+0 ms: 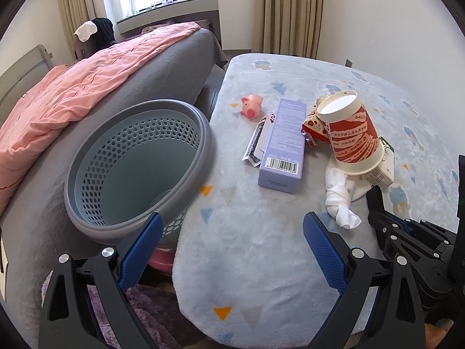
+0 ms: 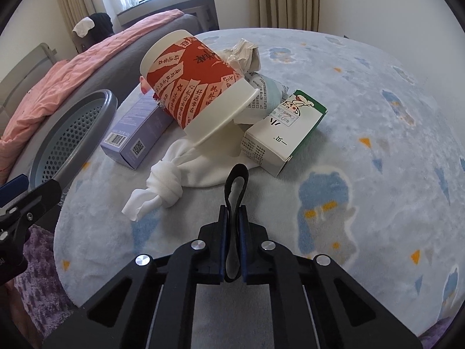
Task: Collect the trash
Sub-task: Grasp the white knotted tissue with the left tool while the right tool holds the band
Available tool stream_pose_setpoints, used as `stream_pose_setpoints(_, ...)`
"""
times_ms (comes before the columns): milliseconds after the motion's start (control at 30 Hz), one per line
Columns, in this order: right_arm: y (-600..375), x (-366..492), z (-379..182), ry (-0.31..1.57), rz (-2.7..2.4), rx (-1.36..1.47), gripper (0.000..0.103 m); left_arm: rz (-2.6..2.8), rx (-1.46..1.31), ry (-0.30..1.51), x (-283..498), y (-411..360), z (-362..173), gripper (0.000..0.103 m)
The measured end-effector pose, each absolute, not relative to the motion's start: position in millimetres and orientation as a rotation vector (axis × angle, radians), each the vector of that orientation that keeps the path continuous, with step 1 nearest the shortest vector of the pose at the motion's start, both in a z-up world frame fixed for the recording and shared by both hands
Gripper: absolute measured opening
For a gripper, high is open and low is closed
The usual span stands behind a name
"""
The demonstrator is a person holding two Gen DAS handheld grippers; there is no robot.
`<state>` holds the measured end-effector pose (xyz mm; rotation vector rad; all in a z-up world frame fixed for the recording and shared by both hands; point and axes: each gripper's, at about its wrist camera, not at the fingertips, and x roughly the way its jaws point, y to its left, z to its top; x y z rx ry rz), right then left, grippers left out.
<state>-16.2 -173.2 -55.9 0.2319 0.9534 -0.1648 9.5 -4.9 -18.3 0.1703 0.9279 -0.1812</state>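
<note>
Several trash items lie on the pale blue patterned blanket (image 1: 261,247); none binned yet, judging by the perforated grey basket (image 1: 139,171) at far left, which looks empty apart from something dim at its bottom. Left gripper (image 1: 232,250): blue pads spread wide, holding nothing, hovering near the basket rim.

Moving right: pink pig toy (image 1: 251,104), likely not trash; dark sachet (image 1: 255,142); lavender carton (image 1: 283,142), light, stiff, best pinched across its narrow width. Red-and-white paper cup (image 2: 197,87) tilts on the heap, light, crushable; take it by the rim. Knotted white cloth (image 2: 165,186), soft; grab the knot. Crumpled paper (image 2: 244,53) behind. Green-white milk carton (image 2: 282,133), rigid.

Right gripper (image 2: 233,224): pads pressed together, pinching a black loop strap (image 2: 237,180).
</note>
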Motion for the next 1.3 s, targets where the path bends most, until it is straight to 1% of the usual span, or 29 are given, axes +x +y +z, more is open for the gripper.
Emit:
stream_pose_setpoints(300,-188.9,-39.5,-39.2,0.904,-0.173,0.283,0.008,-0.286,0.176,0.888,4.9,-36.8,-15.3,0.092)
stream_pose_setpoints(533,-209.6,-54.5,-36.7,0.89,-0.198,0.336,0.008,-0.335,0.184,0.905,12.9,-63.4,-19.5,0.092)
stream_pose_setpoints(933,-238.2,-67.2,-37.5,0.869,-0.201,0.417,0.008,-0.335,0.244,0.957,30.7,-99.2,-53.4,0.092)
stream_pose_setpoints(1233,-242.0,-68.2,-39.9,0.87,-0.193,0.436,0.008,-0.305,0.289,0.925,31.7,-110.8,-65.0,0.091)
stream_pose_setpoints(1267,-242.5,-68.3,-40.3,0.869,-0.192,0.437,0.008,-0.311,0.285,0.925,32.0,-111.7,-65.7,0.089)
stream_pose_setpoints(1300,-242.2,-68.2,-40.4,0.871,-0.193,0.437,0.008,-0.318,0.278,0.927,31.9,-111.4,-65.9,0.08)
